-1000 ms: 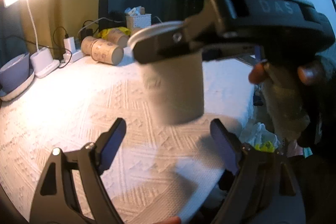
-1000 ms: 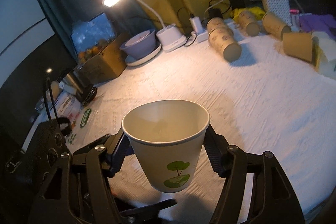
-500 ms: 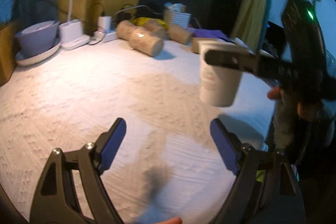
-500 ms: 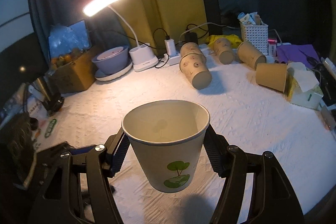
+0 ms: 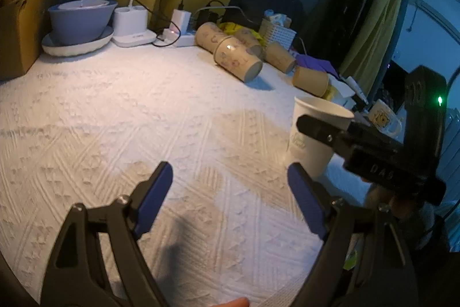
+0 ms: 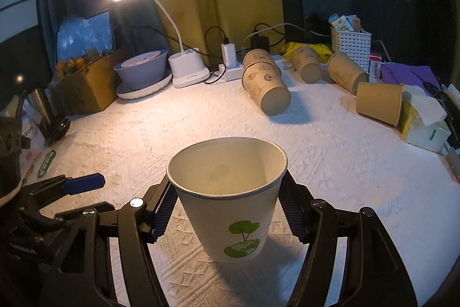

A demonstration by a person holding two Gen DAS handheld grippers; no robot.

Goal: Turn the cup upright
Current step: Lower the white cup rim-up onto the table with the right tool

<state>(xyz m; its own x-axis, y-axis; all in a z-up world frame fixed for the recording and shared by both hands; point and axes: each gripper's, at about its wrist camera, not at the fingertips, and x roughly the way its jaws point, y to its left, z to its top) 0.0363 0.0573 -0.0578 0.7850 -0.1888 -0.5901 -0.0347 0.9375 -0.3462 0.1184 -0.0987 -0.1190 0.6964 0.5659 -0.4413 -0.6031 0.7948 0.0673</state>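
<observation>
The paper cup (image 6: 230, 197) stood mouth-up, at or just above the white surface (image 6: 330, 140), the right gripper (image 6: 227, 200) fingers clamped below its rim. Light and thin-walled, it would crush easily. The left gripper (image 5: 230, 192) fingers were apart, holding nothing.

Cup (image 6: 230, 200), clamped in right gripper (image 6: 227, 209), comes down from mid-air; base now meets white tablecloth (image 6: 330, 151), mouth up.
</observation>
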